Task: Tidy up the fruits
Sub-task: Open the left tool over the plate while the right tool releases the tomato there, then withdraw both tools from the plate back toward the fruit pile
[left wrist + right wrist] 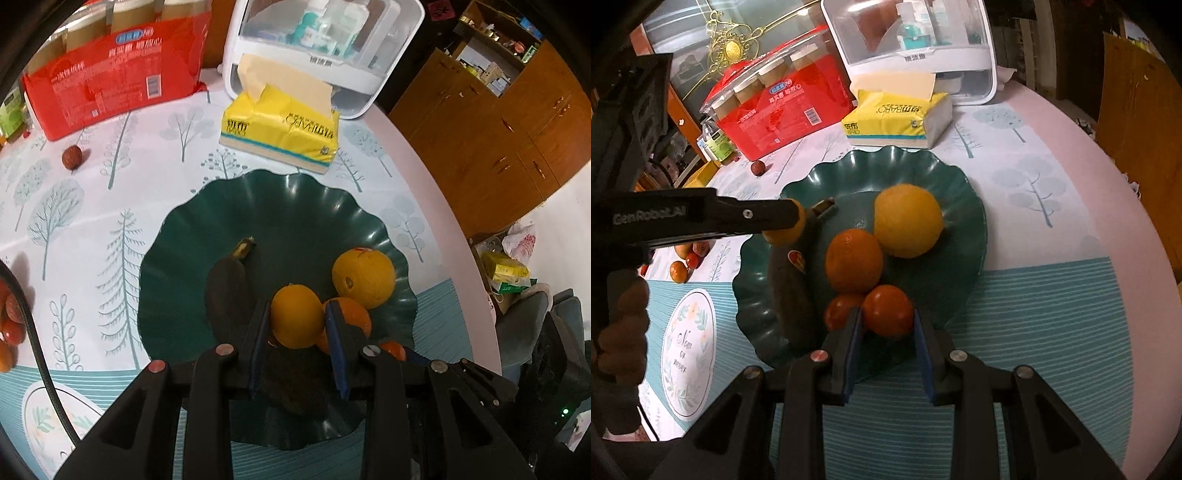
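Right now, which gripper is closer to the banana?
Left. The left gripper holds an orange directly above the banana. The right gripper grips a tangerine at the plate's near edge, beside the banana.

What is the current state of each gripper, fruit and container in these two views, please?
Left gripper: shut on a yellow-orange citrus, above the green plate.
Right gripper: shut on a red-orange tangerine.
Dark banana: lying in the plate.
Large yellow orange: resting in the plate.
Tissue pack: open, a sheet sticking up.
Lychee: loose on the tablecloth.
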Demonstrator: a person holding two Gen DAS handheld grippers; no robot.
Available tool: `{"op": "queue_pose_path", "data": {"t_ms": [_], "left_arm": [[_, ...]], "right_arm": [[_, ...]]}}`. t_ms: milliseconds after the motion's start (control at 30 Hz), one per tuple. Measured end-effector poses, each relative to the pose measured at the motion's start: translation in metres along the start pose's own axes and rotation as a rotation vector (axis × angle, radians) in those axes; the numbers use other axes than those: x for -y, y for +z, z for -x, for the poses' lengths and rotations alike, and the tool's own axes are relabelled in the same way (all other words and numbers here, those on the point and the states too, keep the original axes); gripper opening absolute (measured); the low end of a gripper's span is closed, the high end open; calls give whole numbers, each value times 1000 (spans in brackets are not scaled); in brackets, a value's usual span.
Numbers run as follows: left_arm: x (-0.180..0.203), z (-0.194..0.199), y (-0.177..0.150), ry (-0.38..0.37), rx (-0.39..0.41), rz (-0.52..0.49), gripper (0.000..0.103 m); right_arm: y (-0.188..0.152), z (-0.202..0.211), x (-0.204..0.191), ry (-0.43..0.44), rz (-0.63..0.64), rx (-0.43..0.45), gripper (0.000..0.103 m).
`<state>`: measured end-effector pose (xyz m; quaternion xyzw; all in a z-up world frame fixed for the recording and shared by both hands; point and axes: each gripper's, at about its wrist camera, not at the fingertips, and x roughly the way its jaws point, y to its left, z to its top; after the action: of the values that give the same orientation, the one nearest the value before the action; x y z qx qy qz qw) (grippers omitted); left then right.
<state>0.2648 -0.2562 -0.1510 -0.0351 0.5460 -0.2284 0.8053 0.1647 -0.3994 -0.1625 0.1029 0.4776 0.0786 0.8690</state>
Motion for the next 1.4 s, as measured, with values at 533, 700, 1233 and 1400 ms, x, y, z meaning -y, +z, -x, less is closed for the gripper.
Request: {"op": "queue_pose_path", "data": {"t_ms": [533,700,1233,1400], "left_arm": [[-4,17,-11,2,21,39,63],[-11,31,-25,23,34,60,67],[-68,83,-107,94,48,195,69],[-91,99,-127,119,57,229,69]], "right_arm": [[-3,9,-1,19,-36,8,46],[-6,18,-3,23,-47,11,48],[-35,29,-25,72,-106,-83,50],[-44,28,-42,81,-105,-109,50]]}}
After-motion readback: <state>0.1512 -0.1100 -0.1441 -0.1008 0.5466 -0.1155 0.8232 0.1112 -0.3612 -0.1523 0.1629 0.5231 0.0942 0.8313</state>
